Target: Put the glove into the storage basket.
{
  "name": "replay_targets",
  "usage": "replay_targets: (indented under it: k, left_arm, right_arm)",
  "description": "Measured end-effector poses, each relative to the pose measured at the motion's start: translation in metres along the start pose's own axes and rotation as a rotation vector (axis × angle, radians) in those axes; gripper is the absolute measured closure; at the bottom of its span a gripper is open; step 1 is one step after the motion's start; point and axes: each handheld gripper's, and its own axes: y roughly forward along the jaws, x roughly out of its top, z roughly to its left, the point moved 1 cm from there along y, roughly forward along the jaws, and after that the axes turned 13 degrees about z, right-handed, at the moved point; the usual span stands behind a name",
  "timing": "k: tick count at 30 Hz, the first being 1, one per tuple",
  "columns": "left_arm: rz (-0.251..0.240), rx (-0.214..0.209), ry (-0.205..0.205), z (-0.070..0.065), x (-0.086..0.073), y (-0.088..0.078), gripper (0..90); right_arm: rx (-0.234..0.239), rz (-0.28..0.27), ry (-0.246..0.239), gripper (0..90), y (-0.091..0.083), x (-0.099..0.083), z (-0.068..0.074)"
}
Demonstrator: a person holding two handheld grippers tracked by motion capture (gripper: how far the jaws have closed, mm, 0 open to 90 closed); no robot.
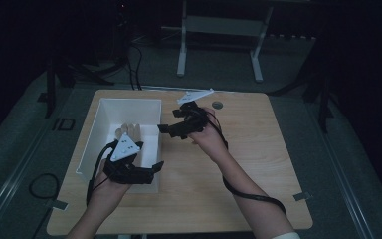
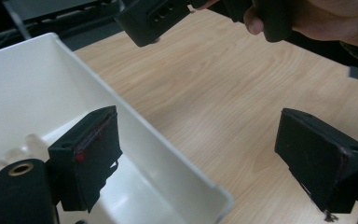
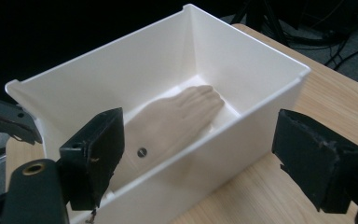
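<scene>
A white box (image 1: 129,102) stands on the left half of the wooden table (image 1: 258,149). Inside it lies a pale model hand (image 1: 128,132), and the right gripper view shows this model hand (image 3: 177,116) flat on the box floor with a screw in its wrist. My left gripper (image 1: 155,172) hovers at the box's near right corner. In its own view the left gripper (image 2: 205,135) is open and holds nothing, one jaw over the box (image 2: 28,84) and the other over the table. My right gripper (image 1: 169,124) hangs open and bare beside the box's right wall, and the right gripper (image 3: 196,140) faces the box (image 3: 144,60).
A small round grommet (image 1: 217,105) sits in the tabletop near its far edge. Behind the table a white frame (image 1: 219,30) stands on the floor, with cables (image 1: 134,64) to its left. Bare wood lies right of the box. The room is dark.
</scene>
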Motion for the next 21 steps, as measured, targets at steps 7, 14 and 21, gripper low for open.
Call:
replay_targets:
  k: [7, 14, 21]
  left_arm:
    - [-0.008, -0.031, 0.035, -0.016, 0.011, 0.009, 14.5]
    - [0.017, -0.077, 0.084, -0.034, 0.018, 0.028, 14.5]
    - [0.041, -0.099, 0.127, -0.051, 0.019, 0.047, 14.5]
  right_arm:
    - [-0.018, 0.013, -0.008, 17.0, -0.015, -0.022, -0.011]
    - [-0.017, 0.009, 0.005, 17.0, -0.022, -0.047, -0.018]
    - [-0.027, 0.018, 0.004, 16.9, -0.025, -0.069, -0.023]
